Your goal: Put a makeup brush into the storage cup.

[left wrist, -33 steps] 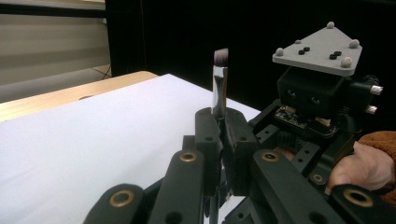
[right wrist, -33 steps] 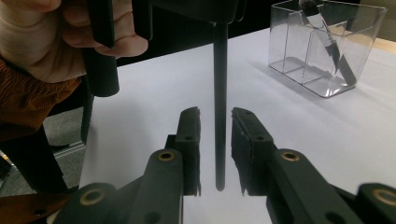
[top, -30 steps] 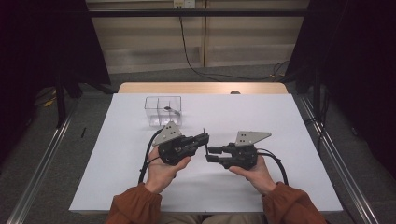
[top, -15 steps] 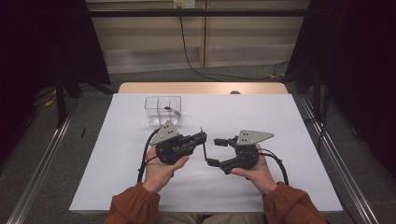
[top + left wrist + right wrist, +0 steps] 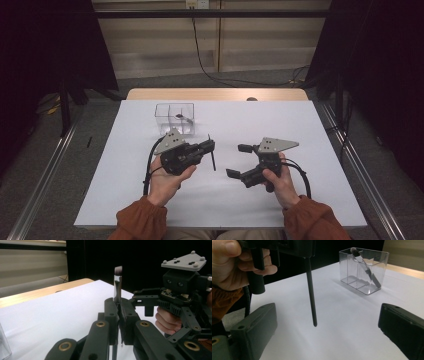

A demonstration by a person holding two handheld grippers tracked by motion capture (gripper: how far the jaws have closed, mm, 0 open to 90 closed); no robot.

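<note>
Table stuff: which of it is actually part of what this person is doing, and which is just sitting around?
In use, likely:
- makeup brush, clamped in the left gripper
- right gripper, open
- clear organizer box, holding another brush

Just there:
- white table cover
- wall cable

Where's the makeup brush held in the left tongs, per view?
High view: brush at centre, crossing the left tongs' tip.
Left gripper view: centre, bristles up, clamped between the jaws.
Right gripper view: handle hanging down, left of centre.
Shared landmark: clear organizer, also top right in the right gripper view.
</note>
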